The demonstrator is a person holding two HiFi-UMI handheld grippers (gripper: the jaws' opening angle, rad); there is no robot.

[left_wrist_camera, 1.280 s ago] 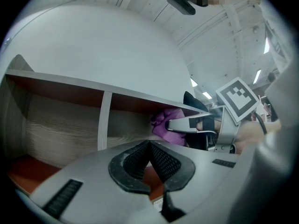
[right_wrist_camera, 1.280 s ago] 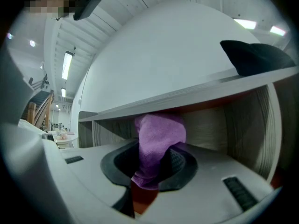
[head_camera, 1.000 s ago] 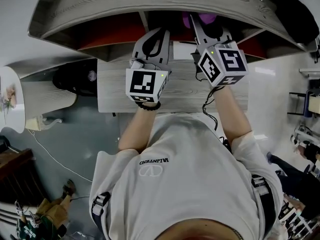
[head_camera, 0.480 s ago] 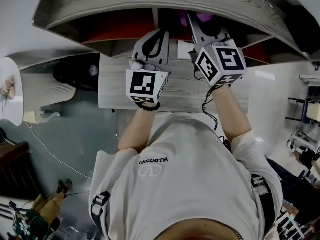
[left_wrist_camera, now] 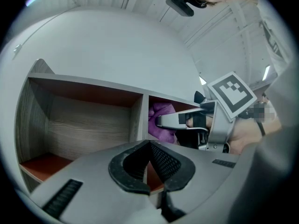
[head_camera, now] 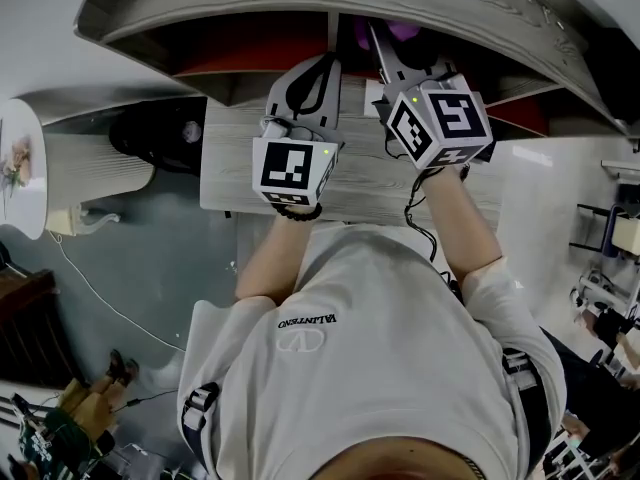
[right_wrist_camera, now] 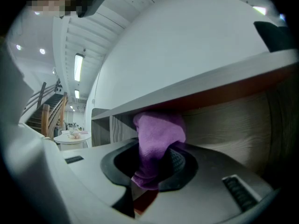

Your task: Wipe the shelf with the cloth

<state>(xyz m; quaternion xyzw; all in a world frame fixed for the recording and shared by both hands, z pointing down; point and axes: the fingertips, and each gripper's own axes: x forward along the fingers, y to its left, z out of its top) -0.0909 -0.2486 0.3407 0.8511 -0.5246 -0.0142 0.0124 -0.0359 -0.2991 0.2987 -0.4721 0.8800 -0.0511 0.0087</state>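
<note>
The grey wooden shelf point(head_camera: 250, 3) has compartments with orange-red floors. My right gripper point(head_camera: 384, 40) reaches into the compartment just right of the upright divider point(head_camera: 333, 30) and is shut on a purple cloth point(head_camera: 403, 32). In the right gripper view the cloth point(right_wrist_camera: 156, 136) bulges up out of the jaws point(right_wrist_camera: 150, 171) against the shelf's underside. My left gripper point(head_camera: 322, 66) hovers in front of the divider, shut with nothing in it. The left gripper view shows its closed tips point(left_wrist_camera: 149, 146), the left compartment point(left_wrist_camera: 88, 125), the cloth point(left_wrist_camera: 161, 118) and the right gripper's finger point(left_wrist_camera: 180, 120).
A grey wood desk top point(head_camera: 360, 188) lies under both grippers in front of the shelf. A black object point(head_camera: 150, 143) sits left of the desk, and a white round table point(head_camera: 20, 183) stands further left. A cable point(head_camera: 100, 308) runs over the floor.
The right gripper with the cloth has slid left, closer to the divider. The head view has shifted, so the shelf sits further right. The left gripper holds its place.
</note>
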